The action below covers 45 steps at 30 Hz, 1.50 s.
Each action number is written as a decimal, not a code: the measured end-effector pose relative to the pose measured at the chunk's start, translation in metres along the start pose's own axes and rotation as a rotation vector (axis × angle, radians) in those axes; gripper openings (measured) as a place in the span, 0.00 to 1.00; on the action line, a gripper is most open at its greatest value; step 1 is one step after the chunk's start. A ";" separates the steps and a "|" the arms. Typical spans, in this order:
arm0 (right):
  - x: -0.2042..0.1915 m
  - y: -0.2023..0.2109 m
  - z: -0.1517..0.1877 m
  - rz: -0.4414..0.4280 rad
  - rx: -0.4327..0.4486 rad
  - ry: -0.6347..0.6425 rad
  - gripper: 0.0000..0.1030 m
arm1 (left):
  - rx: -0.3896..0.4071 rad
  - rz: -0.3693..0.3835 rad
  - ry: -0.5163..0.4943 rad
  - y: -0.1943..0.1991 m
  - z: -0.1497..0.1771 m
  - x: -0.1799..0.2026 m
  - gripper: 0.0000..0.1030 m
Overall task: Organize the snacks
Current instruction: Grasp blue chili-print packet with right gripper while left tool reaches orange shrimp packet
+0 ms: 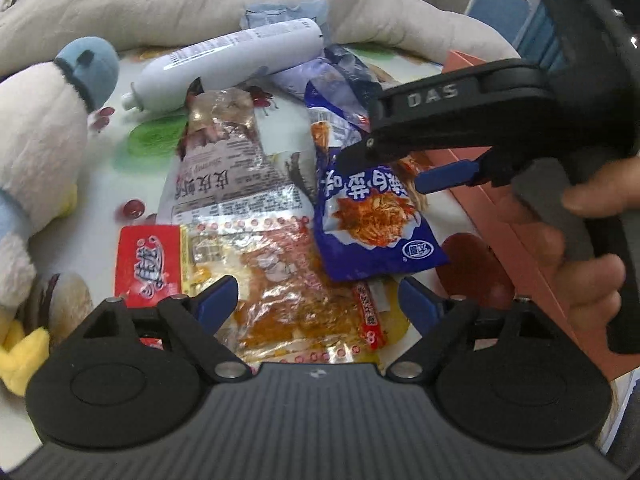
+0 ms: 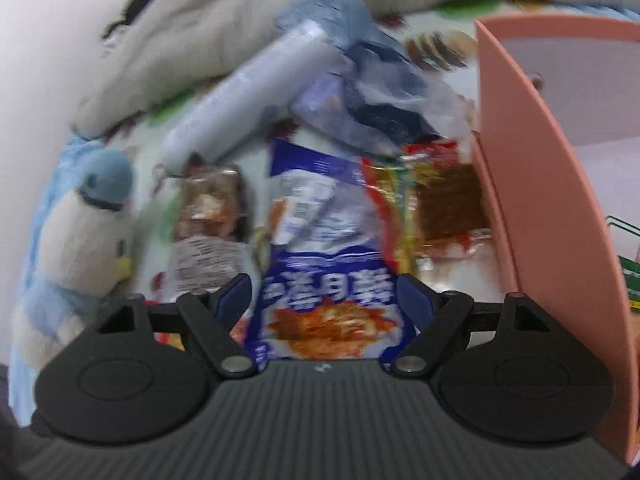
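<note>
- The left gripper hovers over a clear packet of orange snack, its blue fingers spread wide and holding nothing.
- A red packet lies just left of the clear one, touching it.
- Beyond them lies a silver packet with black print, and behind that a white tube on its side.
- The blue packet lies right of the silver one, next to the pink box.
- The right gripper, seen from the left wrist, reaches in from the right above the blue packet; a hand grips its handle.
- From the right wrist the right gripper has its fingers spread to either side of the blue packet; I cannot tell whether they touch it.
- That view is blurred; a red-and-yellow packet lies against the wall of the pink box, right of the blue one.
- A plush bird with a blue cap sits at the left edge, on a tablecloth printed with fruit.
- A grey blanket lies bunched along the far side.
</note>
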State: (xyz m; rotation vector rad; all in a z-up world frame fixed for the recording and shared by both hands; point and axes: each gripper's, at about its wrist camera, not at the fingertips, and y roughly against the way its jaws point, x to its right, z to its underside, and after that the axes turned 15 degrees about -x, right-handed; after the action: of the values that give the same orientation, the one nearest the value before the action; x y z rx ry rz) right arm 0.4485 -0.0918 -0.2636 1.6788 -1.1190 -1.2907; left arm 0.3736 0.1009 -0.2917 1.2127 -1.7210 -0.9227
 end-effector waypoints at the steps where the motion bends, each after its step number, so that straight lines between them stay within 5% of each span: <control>1: 0.001 -0.002 -0.001 0.006 -0.003 0.007 0.79 | -0.001 -0.012 -0.011 -0.001 -0.001 0.001 0.87; 11: -0.004 -0.020 -0.007 0.039 -0.054 0.069 0.89 | -0.050 -0.094 -0.067 -0.018 -0.004 0.011 0.87; 21: -0.014 -0.025 -0.004 0.088 -0.058 0.188 0.87 | -0.083 -0.137 -0.071 -0.025 -0.008 0.013 0.88; 25: -0.022 -0.024 0.002 0.095 -0.044 0.257 0.68 | -0.080 -0.142 -0.085 -0.025 -0.007 0.013 0.85; 39: -0.013 0.005 0.016 0.070 -0.017 0.251 0.32 | -0.082 -0.169 -0.098 -0.023 0.005 0.033 0.74; 40: -0.012 0.009 0.020 0.070 -0.017 0.257 0.24 | -0.083 -0.170 -0.098 -0.022 0.007 0.035 0.74; 45: -0.004 0.026 0.036 0.065 -0.019 0.278 0.22 | -0.091 -0.165 -0.097 -0.013 0.027 0.046 0.72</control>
State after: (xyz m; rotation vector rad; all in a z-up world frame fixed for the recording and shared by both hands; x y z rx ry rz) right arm 0.4076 -0.0983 -0.2471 1.7307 -0.9832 -0.9879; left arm 0.3441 0.0566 -0.3044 1.2820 -1.6526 -1.1632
